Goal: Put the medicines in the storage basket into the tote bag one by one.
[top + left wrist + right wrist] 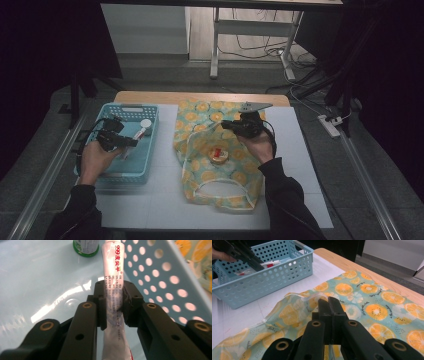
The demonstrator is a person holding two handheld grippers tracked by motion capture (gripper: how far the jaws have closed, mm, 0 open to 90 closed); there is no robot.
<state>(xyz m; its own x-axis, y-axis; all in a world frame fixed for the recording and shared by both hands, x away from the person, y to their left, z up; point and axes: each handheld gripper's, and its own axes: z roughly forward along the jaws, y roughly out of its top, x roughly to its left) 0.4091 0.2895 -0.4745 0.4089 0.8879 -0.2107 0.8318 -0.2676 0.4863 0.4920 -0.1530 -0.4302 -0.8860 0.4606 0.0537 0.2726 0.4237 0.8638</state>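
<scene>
A white ointment tube (113, 267) with red print lies lengthwise between the jaws of my left gripper (114, 298), whose pads press on it from both sides. It hangs just over the floor of the light-blue perforated basket (160, 272). In the high view, the left gripper (131, 142) and the tube (139, 134) are over the basket (150, 160) at the left. My right gripper (224, 123) is shut, pinching up the white-hemmed edge of the orange-print fabric bag (200, 150). In the right gripper view the jaws (328, 305) meet at the raised hem of the bag (372, 297).
A green-rimmed white bottle (86, 247) stands in the basket beyond the tube. A small round cream object with red on top (219, 155) sits on the bag. The white table mat (300, 165) has a wooden edge (150, 96) at the back. The basket (274, 275) stands left of the bag.
</scene>
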